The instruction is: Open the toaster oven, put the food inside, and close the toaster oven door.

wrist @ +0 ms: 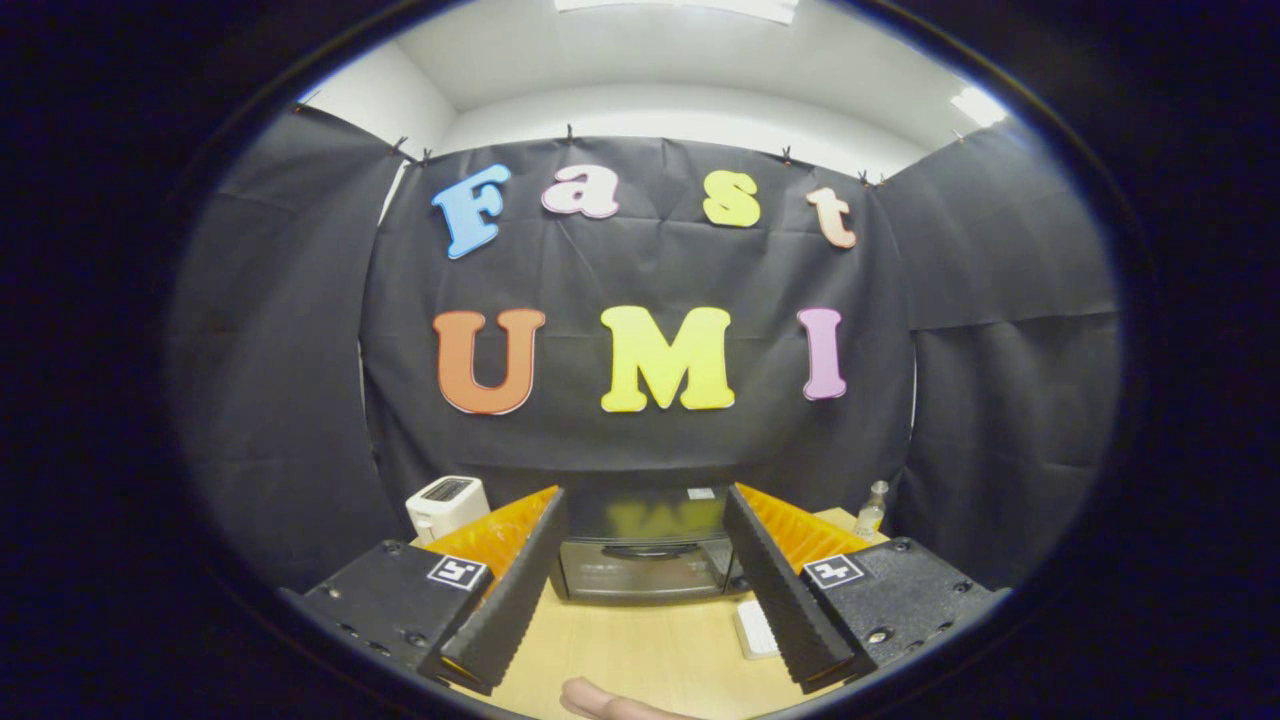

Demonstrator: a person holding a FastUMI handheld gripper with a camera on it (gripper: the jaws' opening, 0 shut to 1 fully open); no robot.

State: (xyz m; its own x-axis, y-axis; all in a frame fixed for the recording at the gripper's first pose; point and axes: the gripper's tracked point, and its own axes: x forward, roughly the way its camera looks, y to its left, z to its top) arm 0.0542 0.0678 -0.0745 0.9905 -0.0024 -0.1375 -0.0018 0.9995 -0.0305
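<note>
A: Nearest the camera, what lies at the near edge of the table (pixel 640 650)?

B: A pale rounded shape (pixel 600 700), partly cut off. It could be a fingertip or a piece of food; I cannot tell which. Just above it the gripper (pixel 645 560) has its fingers spread wide apart, with nothing between them but bare wood.

A: And beyond the fingers?

B: The toaster oven (pixel 645 560) sits straight ahead at the far edge of the table, framed in the gap between the fingers. Its glass door stands upright and closed, with the dark handle (pixel 650 549) running across the top of the door.

A: Anything else on the table?

B: A small white flat object (pixel 755 628) lies just beside the right finger, on the wood in front of the oven. A white toaster (pixel 447 505) stands at the far left corner and a small clear bottle (pixel 872 508) at the far right corner.

A: Which step is this?

B: The door is closed and I cannot see inside the oven. That fits the moment before opening, and equally the moment after closing with the food inside. The open fingers, well short of the handle, settle neither.

A: So the next move?

B: I would not name one. If the door is to be opened, the fingers must reach the handle squarely and pull it down and outward.
</note>
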